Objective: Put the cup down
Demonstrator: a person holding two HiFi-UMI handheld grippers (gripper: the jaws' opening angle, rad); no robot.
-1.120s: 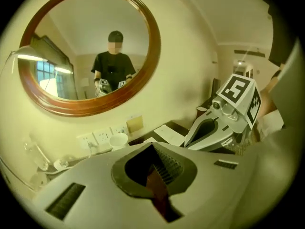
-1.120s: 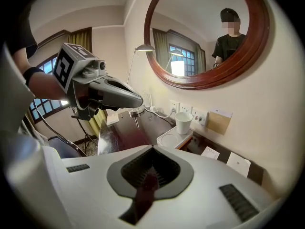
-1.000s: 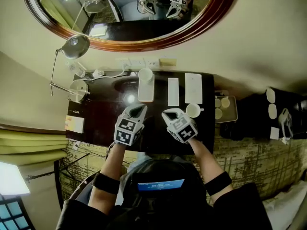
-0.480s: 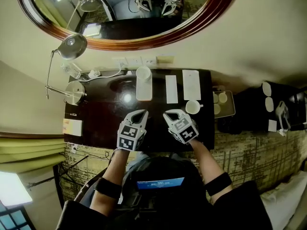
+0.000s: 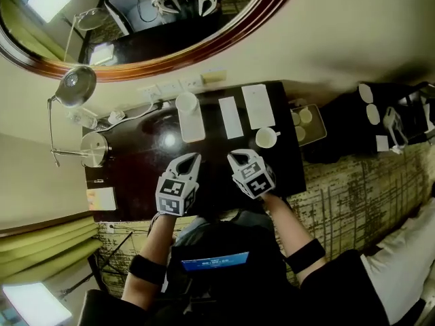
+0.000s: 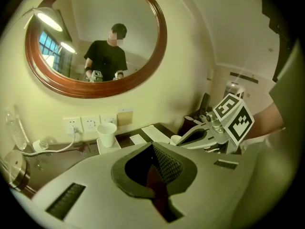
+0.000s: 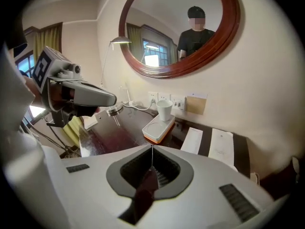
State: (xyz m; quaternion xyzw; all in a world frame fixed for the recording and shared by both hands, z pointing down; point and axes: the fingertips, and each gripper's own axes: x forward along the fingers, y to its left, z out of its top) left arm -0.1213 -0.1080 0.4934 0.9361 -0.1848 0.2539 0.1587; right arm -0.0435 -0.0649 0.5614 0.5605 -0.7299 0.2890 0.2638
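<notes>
View swung, cup [image 5: 266,138] near shut right hand-held gripper [image 5: 236,157], ahead-right, apart

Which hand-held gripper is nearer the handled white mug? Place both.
Right. The right hand-held gripper sits just left of the mug, nearer the person, not touching; the left hand-held gripper lies farther left.

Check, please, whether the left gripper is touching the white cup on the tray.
Apart: head view shows bare dark desk between the left gripper and the white cup.
</notes>
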